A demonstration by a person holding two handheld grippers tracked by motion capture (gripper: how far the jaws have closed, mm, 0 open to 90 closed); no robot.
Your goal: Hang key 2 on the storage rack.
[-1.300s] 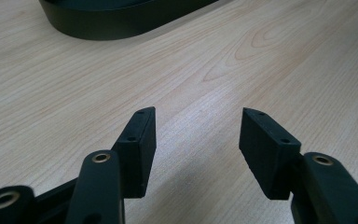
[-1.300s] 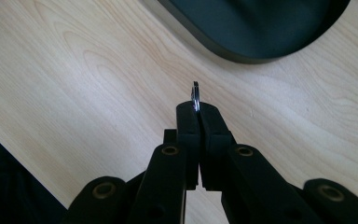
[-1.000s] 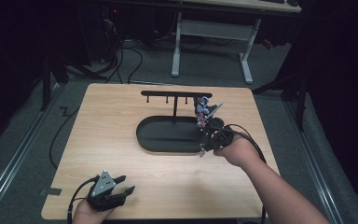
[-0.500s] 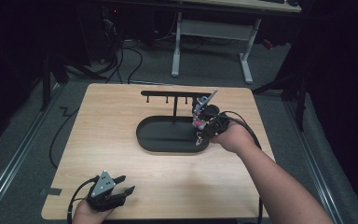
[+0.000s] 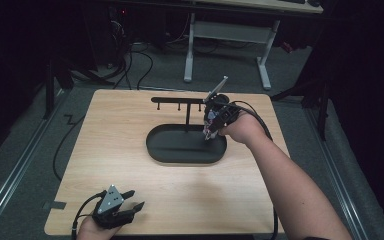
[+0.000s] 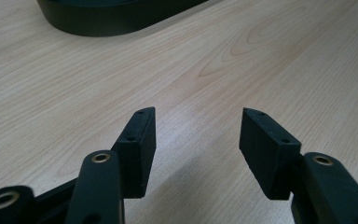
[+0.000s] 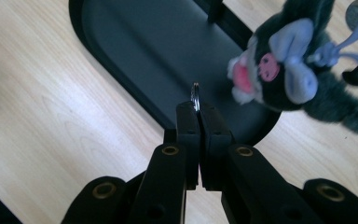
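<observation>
A pale wooden bench carries a black stand whose oval base tray lies near its middle, with a thin post rising from the tray to a horizontal bar fitted with small pegs. The person's right forearm reaches in from the lower right to the tray's right end, where the right tongs are held over the tray, near the post. In the right gripper view these tongs are pressed together, pinching a small metal ring that stands edge-on above their tips. A dark plush toy with lilac ears and a pink mouth hangs just beside the ring, over the tray's edge. The left tongs rest at the bench's front-left corner, well apart from the stand, spread wide with nothing between them.
</observation>
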